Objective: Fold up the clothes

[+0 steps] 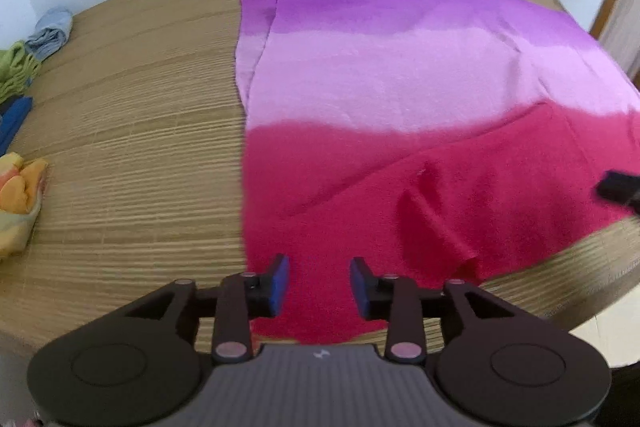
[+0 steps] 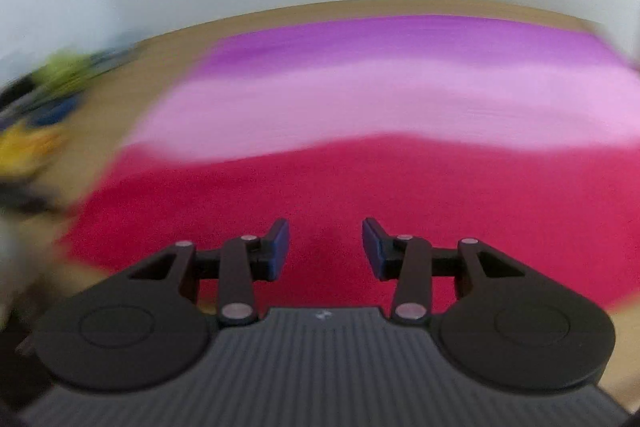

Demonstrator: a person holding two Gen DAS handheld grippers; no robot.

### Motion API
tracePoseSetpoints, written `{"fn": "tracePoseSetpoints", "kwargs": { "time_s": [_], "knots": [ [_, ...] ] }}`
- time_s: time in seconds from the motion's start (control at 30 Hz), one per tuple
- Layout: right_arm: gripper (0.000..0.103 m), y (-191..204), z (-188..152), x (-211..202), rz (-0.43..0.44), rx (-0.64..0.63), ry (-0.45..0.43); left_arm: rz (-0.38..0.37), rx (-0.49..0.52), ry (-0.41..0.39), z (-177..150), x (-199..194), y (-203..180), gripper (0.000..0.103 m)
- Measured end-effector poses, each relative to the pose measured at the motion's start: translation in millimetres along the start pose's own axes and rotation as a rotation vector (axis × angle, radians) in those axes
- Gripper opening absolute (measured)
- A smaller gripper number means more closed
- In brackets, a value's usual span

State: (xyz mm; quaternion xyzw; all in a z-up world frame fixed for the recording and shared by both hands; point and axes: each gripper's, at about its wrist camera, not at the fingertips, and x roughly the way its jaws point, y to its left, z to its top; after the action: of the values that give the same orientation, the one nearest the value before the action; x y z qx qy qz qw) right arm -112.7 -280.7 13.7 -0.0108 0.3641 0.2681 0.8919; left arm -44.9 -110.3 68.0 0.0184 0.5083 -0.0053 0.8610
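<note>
With the banded pink-and-purple garment (image 1: 400,99) spread flat on the wooden table (image 1: 132,147), both the left gripper (image 1: 319,287) and the right gripper (image 2: 325,251) hover spread and empty over its red hem, which, through blur, probably wants pinching evenly at both corners.

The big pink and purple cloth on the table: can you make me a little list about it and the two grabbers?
cloth: garment lying spread on the table, banded purple, pale pink and red
wrinkles: a raised fold in the red part near the front edge
surface: wooden table
left hand-held gripper: open, over the red edge, holding nothing
right hand-held gripper: open, over the red band, holding nothing; view blurred
other clothes: small pile at the table's left side, grey, green, blue, orange
</note>
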Motion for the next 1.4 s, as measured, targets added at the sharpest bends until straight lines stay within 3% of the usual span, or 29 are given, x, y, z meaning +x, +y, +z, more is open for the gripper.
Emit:
{"fn": "tracePoseSetpoints", "kwargs": {
  "time_s": [0.07,0.1,0.23,0.33,0.4,0.43,0.47,0.6,0.8,0.9,1.0,1.07,1.23,1.4],
  "knots": [
    [0.043,56.8,-2.6,16.0,0.087,-0.18,0.044,-0.023,0.047,0.0,-5.5,1.3,15.8,0.041],
    [0.043,83.0,-5.9,22.5,0.091,-0.277,0.059,-0.038,0.066,0.005,-7.9,2.7,23.3,0.041],
    [0.043,158.2,-20.5,45.9,-0.028,-0.556,0.068,-0.132,0.113,-0.01,-18.0,2.7,51.5,0.042],
    [0.043,169.2,-20.3,67.6,-0.102,-0.604,0.108,-0.165,0.132,-0.021,-22.6,3.5,64.2,0.042],
    [0.041,169.4,-15.8,77.6,-0.119,-0.574,0.127,-0.201,0.138,-0.033,-24.5,1.8,70.0,0.042],
    [0.031,167.9,-12.8,80.9,-0.11,-0.544,0.138,-0.219,0.14,-0.039,-25.4,1.0,72.9,0.042],
    [0.006,165.6,-8.7,83.1,-0.091,-0.499,0.156,-0.218,0.143,-0.049,-25.7,0.4,75.3,0.042],
    [0.009,157.3,5.9,77.3,0.07,-0.291,0.21,-0.23,0.13,-0.074,-26.5,-2.9,89.1,0.043],
    [0.012,178.4,-2.2,83.8,0.131,-0.351,0.356,-0.24,0.138,-0.088,-19.6,-1.1,109.5,0.044],
    [0.013,181.7,20.7,69.8,0.155,-0.345,0.282,-0.253,0.151,-0.09,-9.9,3.4,111.2,0.047],
    [0.043,170.8,55.2,63.4,0.114,-0.294,0.175,-0.268,0.167,-0.099,8.4,12.5,103.3,0.05],
    [0.051,158.7,81.2,74.4,0.059,-0.269,0.116,-0.276,0.175,-0.11,22.6,18.4,95.6,0.05],
    [0.051,131.6,158.0,143.2,-0.058,-0.2,0.01,-0.268,0.18,-0.094,61.1,41.7,82.6,0.052],
    [0.052,142.7,240.6,240.3,-0.06,-0.168,-0.032,-0.253,0.172,-0.054,95.1,70.4,81.4,0.052]
  ]
}}
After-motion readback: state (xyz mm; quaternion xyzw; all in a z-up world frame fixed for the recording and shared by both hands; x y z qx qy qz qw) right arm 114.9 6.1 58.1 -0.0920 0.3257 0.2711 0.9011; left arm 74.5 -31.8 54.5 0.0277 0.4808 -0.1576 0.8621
